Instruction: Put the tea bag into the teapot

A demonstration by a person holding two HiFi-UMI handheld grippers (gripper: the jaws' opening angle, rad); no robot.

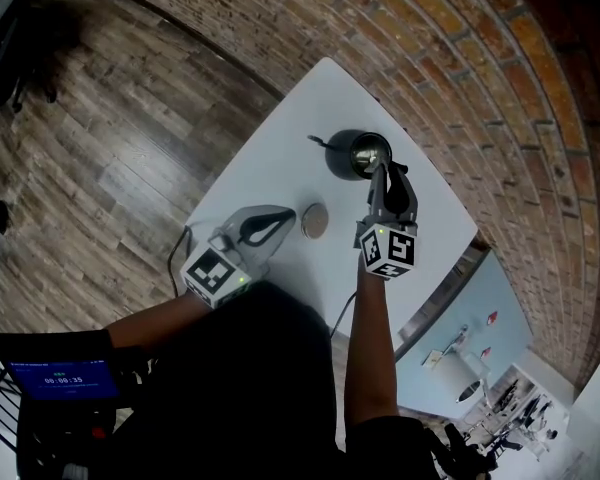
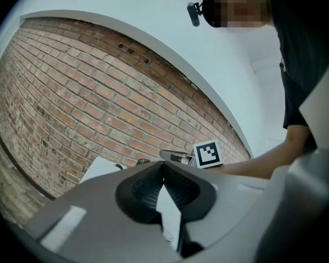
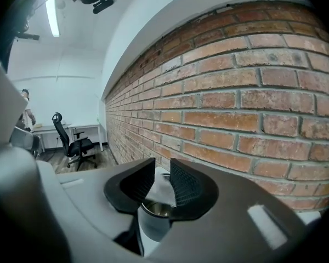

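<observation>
Now we are holding the right gripper (image 3: 162, 174), jaws spread, over the open teapot (image 3: 156, 209) for the drop; left gripper (image 2: 163, 166) idling, pressed together

— What is worn?
— A black top (image 1: 250, 388) with short sleeves (image 2: 294, 106), and a small black camera (image 2: 194, 13) at the head.
— And the tools?
— The left gripper (image 1: 281, 217) and right gripper (image 1: 382, 171) have the same pale grey moulded shell. Their jaws are lined with black ribbed pads (image 3: 187, 186).
— Markings?
— Each has a white cube (image 1: 388, 250) with black square markers. A thin dark cable (image 1: 172, 256) runs from the left one.
</observation>
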